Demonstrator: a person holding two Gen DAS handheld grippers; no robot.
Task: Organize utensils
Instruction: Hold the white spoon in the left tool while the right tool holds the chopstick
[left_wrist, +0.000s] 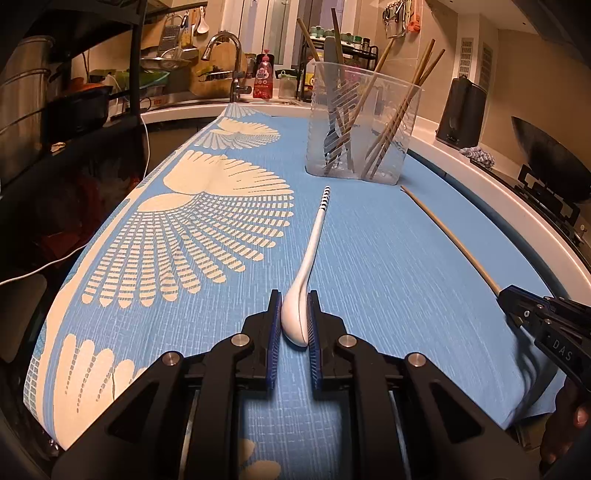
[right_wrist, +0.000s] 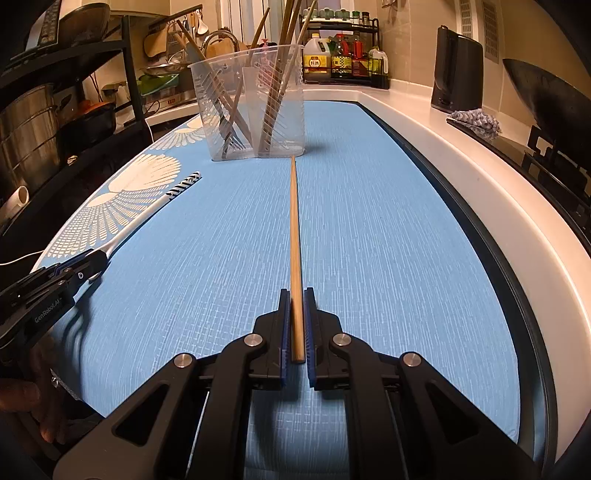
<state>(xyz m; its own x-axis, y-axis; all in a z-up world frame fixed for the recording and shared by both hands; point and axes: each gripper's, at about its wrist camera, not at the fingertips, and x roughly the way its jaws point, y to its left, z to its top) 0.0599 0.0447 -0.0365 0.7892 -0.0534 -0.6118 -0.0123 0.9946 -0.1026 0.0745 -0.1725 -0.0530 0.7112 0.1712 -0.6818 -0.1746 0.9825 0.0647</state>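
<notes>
A white spoon is gripped by its bowl between the jaws of the left gripper at the lower centre of the left wrist frame, its striped handle stretched out up the frame over the blue patterned cloth that covers the table. In the right wrist frame, a single wooden chopstick is clamped at its thick end between the jaws of the right gripper, the tip directed up the frame at the clear plastic holder. Both grippers are held low and nearly level over the cloth, side by side and well apart. The holder is seen standing at the upper centre of both frames, already filled with several chopsticks. A sink tap and bottles are visible beyond it.
</notes>
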